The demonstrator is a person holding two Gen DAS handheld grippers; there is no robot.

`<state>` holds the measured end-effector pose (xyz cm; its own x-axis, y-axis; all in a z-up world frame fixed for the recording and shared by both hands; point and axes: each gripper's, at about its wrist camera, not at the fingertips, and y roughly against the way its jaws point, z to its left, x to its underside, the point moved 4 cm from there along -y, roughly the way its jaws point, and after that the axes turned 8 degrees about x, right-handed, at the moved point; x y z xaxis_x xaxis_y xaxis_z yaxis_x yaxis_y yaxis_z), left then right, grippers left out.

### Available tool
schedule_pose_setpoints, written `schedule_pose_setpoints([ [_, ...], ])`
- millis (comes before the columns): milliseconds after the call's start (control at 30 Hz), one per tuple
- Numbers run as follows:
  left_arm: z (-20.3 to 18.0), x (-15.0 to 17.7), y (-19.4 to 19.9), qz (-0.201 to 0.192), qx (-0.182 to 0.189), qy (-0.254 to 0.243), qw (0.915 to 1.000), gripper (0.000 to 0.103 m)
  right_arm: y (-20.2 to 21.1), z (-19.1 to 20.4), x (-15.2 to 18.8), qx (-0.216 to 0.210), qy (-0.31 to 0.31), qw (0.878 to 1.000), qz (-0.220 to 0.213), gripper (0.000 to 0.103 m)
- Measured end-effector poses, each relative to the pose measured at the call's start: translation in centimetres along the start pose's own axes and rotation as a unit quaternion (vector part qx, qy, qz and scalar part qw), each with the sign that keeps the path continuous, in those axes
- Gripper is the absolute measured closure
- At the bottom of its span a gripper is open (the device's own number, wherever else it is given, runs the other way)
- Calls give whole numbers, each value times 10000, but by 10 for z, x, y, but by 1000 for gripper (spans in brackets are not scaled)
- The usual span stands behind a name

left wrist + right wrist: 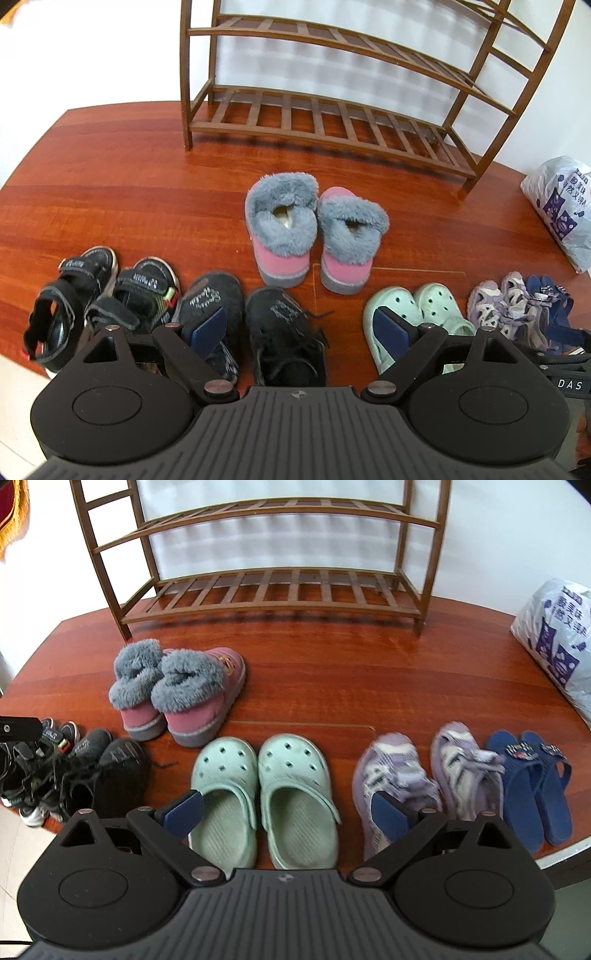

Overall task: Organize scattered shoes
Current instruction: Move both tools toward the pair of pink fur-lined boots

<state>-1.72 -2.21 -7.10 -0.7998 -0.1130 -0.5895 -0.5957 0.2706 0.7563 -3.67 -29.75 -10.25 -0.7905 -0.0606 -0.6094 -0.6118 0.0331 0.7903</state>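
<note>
Several pairs of shoes lie on a red-brown wooden surface (110, 177). Pink boots with grey fur (310, 236) (177, 694) stand nearest the brown slatted shoe rack (325, 122) (273, 590), whose shelves hold nothing. Along the near edge sit black sandals (92, 302), black felt shoes (258, 325) (110, 775), mint green clogs (424, 314) (266, 797), lilac sandals (506, 306) (428, 779) and navy slides (532, 775). My left gripper (299, 328) hangs open above the black felt shoes. My right gripper (288, 814) hangs open above the green clogs. Neither holds anything.
A white plastic bag with purple print (561, 206) (557, 635) lies at the right, beside the rack. A white wall stands behind the rack. Bare wood stretches between the boots and the bag. The surface's near edge runs just under the shoe row.
</note>
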Motion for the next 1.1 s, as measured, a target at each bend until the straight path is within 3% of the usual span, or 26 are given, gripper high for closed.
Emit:
schedule_pose_setpoints([
  [600,41,-31,-30,210,259,-133,9994,15,-36,65,-38,-47,129,9999,81,4],
  [1100,67,-52,-51,350,343,-204,9986,15,-61,97,-66,20,138,9999,-3,4],
])
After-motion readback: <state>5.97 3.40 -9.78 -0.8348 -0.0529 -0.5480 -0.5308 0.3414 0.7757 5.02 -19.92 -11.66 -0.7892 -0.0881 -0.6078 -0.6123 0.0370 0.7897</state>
